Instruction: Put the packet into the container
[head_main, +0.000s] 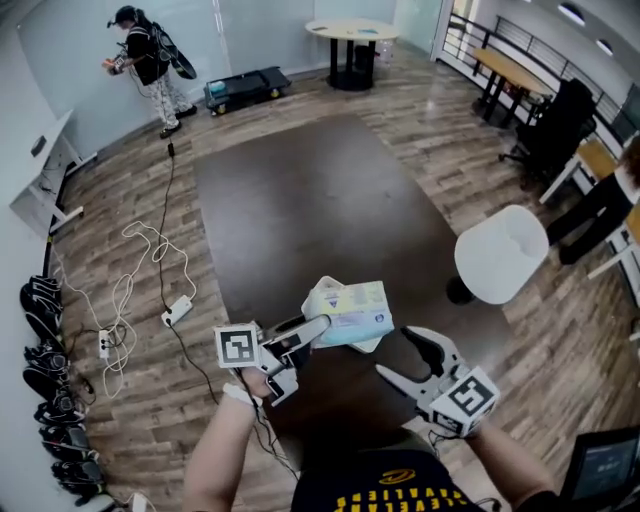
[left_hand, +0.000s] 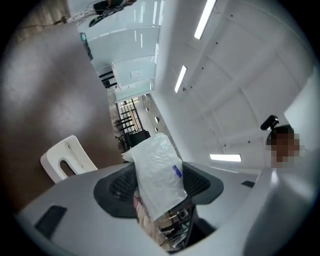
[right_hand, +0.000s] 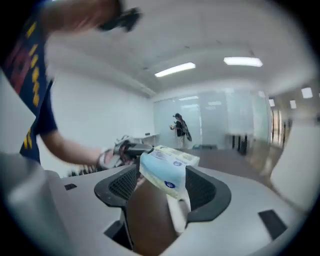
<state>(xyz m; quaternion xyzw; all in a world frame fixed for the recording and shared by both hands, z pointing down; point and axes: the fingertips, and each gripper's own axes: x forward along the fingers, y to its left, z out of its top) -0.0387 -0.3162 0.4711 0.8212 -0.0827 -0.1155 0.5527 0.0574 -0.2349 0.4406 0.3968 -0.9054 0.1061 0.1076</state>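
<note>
From where I stand, the soft tissue packet in pale blue and yellow plastic wrap (head_main: 352, 312) is up in the air in front of the person. The left gripper (head_main: 316, 331) pinches it by its near end, while the right gripper (head_main: 394, 352) sits just beside it, jaws spread and empty. It looks light, squashy and slick-skinned, so I'd grip across its padded body, not the crinkly seam. I see no container.

The dark worktop (head_main: 300, 200) spreads open across the centre of the frame, with free room beyond the packet (head_main: 348, 313) at lower centre. A white chair (head_main: 500, 255) stands close by its right edge, and cables (head_main: 135, 275) trail over the floor (head_main: 150, 405) at left
</note>
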